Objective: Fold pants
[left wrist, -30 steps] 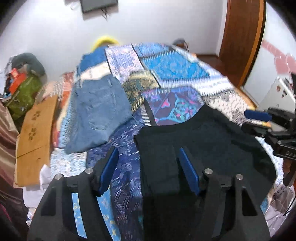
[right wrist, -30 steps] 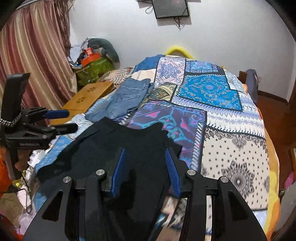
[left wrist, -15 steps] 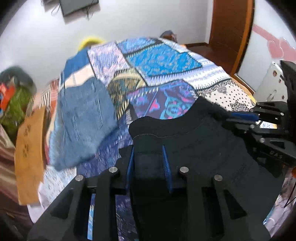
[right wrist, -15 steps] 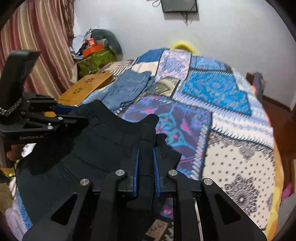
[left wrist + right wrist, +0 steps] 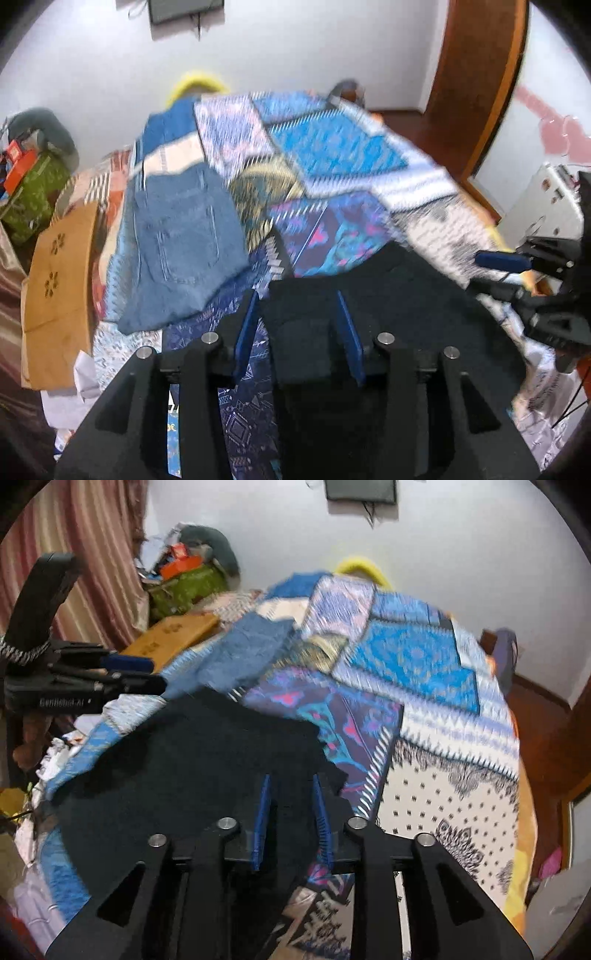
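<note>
White wall [image 5: 295, 55] across the top, wooden door [image 5: 480, 92] upper right, striped curtain [image 5: 74, 554] upper left, patchwork-covered bed [image 5: 424, 657] centre.

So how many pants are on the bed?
2. The black pants lie at the near edge under both grippers; the blue jeans lie folded farther back on the left side. More could be hidden off-frame.

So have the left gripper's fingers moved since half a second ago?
Yes. The left gripper was shut on the black pants; now its blue fingers stand spread apart either side of the waistband edge, released, with the pants lying on the patchwork bedspread.
</note>
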Action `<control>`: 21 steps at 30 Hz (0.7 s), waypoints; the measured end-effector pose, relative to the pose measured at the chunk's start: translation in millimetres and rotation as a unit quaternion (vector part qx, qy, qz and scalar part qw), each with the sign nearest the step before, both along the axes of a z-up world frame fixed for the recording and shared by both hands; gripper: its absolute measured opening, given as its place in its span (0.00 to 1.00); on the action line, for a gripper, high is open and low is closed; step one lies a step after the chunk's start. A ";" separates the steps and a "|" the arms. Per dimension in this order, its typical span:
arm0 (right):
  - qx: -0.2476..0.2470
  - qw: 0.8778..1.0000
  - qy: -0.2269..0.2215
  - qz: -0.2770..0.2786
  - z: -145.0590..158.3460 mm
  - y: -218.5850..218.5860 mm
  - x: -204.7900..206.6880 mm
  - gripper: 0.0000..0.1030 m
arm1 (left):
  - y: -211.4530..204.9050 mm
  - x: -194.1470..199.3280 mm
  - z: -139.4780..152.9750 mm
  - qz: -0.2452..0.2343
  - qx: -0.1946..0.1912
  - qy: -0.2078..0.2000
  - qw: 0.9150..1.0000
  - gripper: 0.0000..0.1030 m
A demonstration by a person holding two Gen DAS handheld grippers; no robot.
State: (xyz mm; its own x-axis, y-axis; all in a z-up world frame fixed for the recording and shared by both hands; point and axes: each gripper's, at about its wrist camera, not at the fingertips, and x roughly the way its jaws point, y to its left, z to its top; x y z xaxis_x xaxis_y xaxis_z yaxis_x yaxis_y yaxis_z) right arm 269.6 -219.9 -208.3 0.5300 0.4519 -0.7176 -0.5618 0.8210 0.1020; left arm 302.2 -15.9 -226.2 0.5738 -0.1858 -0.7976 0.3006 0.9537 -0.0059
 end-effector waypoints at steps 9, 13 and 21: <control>-0.002 0.997 0.042 0.066 -25.4 39.3 -40.3 0.35 | -27.8 -49.4 -40.9 -0.045 0.027 0.041 0.998 0.30; -0.006 0.996 0.061 0.065 -50.2 33.0 -53.3 0.35 | -26.8 -74.7 -65.5 -0.048 0.085 0.009 0.995 0.30; -0.003 0.997 0.064 0.040 -44.9 -0.4 -77.6 0.34 | 4.8 -113.9 -62.2 -0.039 0.062 0.007 0.997 0.33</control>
